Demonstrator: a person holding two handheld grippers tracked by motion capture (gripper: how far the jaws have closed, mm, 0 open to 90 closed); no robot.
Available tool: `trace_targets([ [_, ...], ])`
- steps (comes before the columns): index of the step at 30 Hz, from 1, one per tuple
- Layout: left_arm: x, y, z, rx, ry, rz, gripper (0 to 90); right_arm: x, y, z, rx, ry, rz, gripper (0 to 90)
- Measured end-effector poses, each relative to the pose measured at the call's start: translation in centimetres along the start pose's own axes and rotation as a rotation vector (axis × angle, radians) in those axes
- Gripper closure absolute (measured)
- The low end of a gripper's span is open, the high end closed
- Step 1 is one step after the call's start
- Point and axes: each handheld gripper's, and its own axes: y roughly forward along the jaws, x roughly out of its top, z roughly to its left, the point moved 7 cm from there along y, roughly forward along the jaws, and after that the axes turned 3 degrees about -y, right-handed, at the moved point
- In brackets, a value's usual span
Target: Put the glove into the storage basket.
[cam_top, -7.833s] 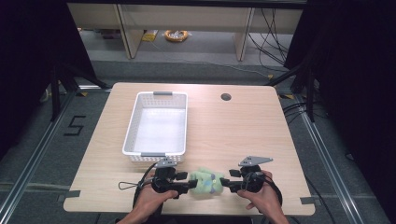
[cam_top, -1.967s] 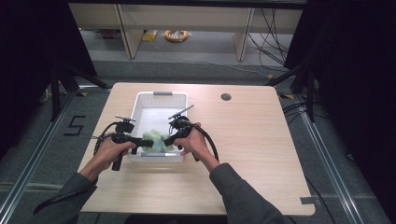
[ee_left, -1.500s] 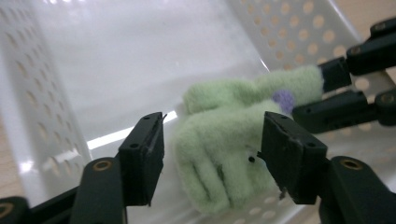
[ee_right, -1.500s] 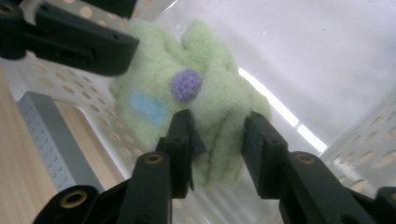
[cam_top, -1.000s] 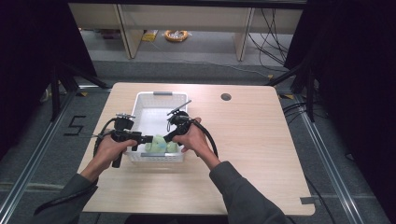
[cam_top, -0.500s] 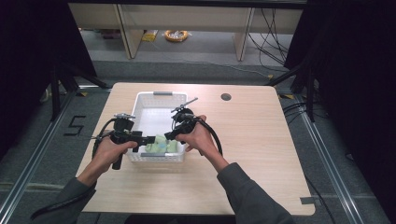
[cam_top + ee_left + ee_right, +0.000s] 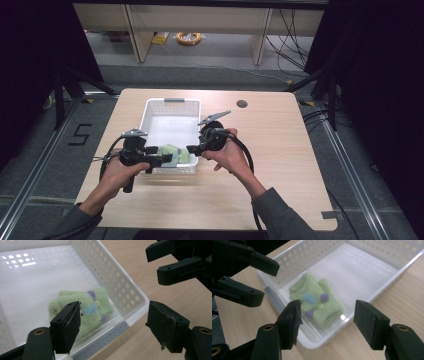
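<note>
A folded green cloth (image 7: 317,302) is seen lying in the near end of the white basket (image 7: 172,107), while the left gripper (image 7: 113,325) and right gripper (image 7: 327,320) are held wide open and empty above its near rim.

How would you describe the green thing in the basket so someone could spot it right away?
On the wooden table stands a white perforated basket. In its near end lies a folded, fuzzy light-green cloth, the basket's sole content, marked by small blue, purple and yellow patches.
</note>
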Motion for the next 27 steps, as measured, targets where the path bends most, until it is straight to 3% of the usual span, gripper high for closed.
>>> trace_targets([
  [2, -0.3, -0.1, -0.7, -0.016, 0.011, -0.011, 26.2, -0.4, -0.5, -0.1, -0.016, 0.005, -0.017, 39.1],
  [4, -0.5, -0.2, -1.3, -0.023, 0.021, -0.017, 26.1, -0.8, -1.1, -0.3, 0.0, -0.013, -0.031, 38.6],
  [10, -1.3, -0.6, -3.2, -0.046, 0.052, -0.039, 24.9, -2.2, -2.9, -0.5, -0.021, -0.011, -0.075, 37.9],
  [15, -2.3, -0.6, -4.5, -0.07, 0.078, -0.04, 23.8, -3.7, -3.8, -0.5, -0.011, -0.01, -0.109, 37.7],
  [17, -2.6, -0.5, -4.9, -0.08, 0.087, -0.036, 23.6, -4.3, -4.1, -0.5, -0.027, -0.005, -0.106, 37.5],
  [20, -3.2, -0.1, -5.4, -0.074, 0.107, -0.034, 23.5, -4.9, -4.4, -0.4, -0.003, 0.002, -0.118, 37.2],
  [22, -3.5, 0.1, -5.7, -0.078, 0.112, -0.036, 23.5, -5.2, -4.7, -0.5, -0.022, -0.008, -0.122, 37.1],
  [23, -3.7, 0.3, -5.9, -0.086, 0.113, -0.036, 23.5, -5.4, -4.8, -0.2, -0.008, 0.017, -0.121, 36.8],
  [27, -4.4, 0.7, -6.3, -0.083, 0.129, -0.027, 23.5, -6.1, -4.9, -0.2, 0.008, -0.007, -0.136, 35.0],
])
